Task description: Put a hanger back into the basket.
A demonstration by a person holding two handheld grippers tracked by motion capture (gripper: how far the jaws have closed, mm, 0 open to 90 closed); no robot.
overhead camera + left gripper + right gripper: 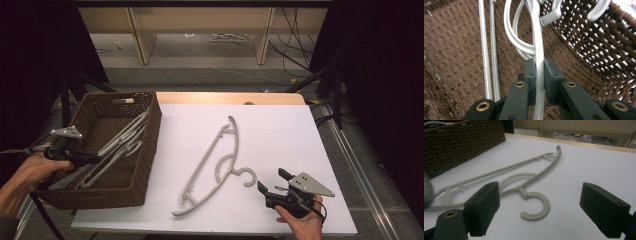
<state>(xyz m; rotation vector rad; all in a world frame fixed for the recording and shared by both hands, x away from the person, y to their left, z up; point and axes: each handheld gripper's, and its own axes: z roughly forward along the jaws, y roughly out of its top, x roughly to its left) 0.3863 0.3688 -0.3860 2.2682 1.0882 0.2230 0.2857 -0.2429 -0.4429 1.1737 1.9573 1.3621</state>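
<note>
A grey plastic hanger [215, 162] lies flat on the white table [280, 135], its hook [536, 206] turned toward my right gripper [272, 182]. That gripper stands open just right of the hook, with nothing between its jaws. In the brown wicker basket [145, 150] at the left lie more grey hangers [120, 142]. My left gripper [539, 75] is inside the basket, shut on the bar of one grey hanger [539, 45].
The basket wall [461, 142] stands left of the loose hanger. White tabletop lies open to the right and behind the hanger. Beyond the table's far wooden edge [225, 97] are floor cables and wooden furniture legs.
</note>
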